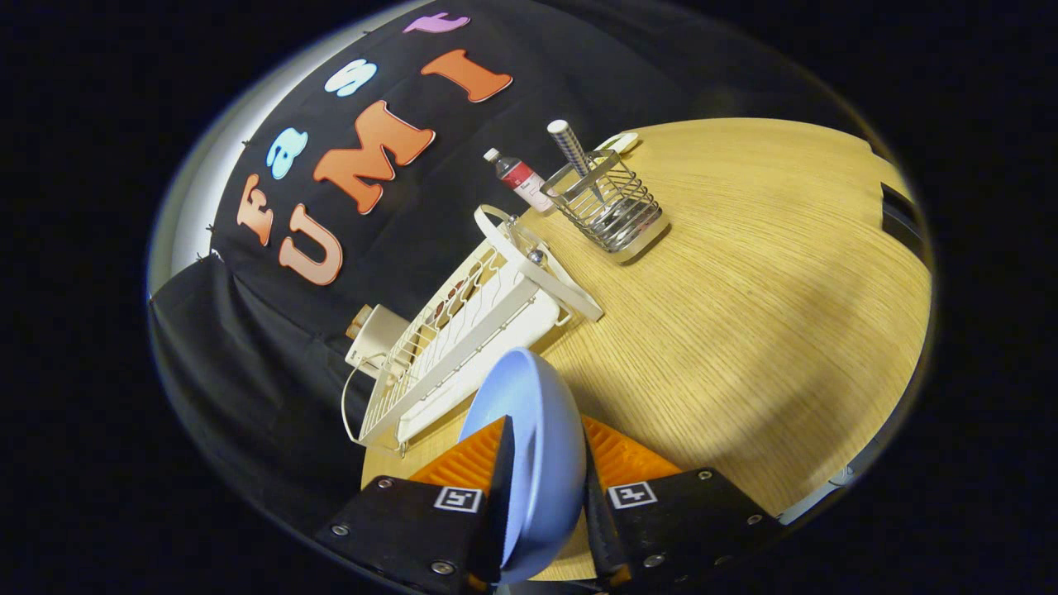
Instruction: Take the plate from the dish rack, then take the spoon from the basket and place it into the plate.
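I have the tongs (541,487) clenched on the blue plate (529,446), which stands on edge between the two orange fingers (463,459), its rim rising just ahead of them. The plate is out of the white dish rack (463,330), which lies just beyond the tongs and a little to their left on the desk (744,314).

My main worry is the grip: I hold a smooth, curved plate by a narrow strip near its rim, so any quick turn of my wrist could let it pivot or slide out and drop on the desk. Swinging left could knock it against the rack.

The spoon (579,161) stands in the wire basket (607,207), well beyond the tongs, with a small bottle (521,178) just beside it. I judge the basket light enough to tip if I pull the spoon out at an angle, and the bottle could go with it.
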A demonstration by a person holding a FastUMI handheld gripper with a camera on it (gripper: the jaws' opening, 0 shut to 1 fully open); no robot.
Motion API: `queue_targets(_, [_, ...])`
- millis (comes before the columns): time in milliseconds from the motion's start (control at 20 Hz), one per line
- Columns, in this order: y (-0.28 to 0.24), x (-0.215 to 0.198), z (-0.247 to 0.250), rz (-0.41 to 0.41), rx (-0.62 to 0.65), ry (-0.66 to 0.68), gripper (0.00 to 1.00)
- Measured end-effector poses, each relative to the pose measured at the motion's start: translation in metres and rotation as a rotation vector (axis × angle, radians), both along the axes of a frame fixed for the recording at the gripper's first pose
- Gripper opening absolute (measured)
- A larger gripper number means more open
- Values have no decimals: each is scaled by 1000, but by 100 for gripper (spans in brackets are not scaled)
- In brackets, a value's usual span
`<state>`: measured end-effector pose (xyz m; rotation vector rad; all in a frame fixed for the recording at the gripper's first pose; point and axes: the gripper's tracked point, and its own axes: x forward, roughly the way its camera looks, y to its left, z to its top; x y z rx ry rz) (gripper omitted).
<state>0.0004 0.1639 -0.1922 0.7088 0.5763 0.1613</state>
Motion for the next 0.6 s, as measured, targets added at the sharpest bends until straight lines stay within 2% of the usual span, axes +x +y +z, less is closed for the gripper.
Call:
queue_targets(200, [-14,3,4,-11,-85,-22,72])
queue_targets(400, [-43,12,21,-55,-258,-94,94])
queue_targets(600, [-65,20,57,-113,-404,-199,99])
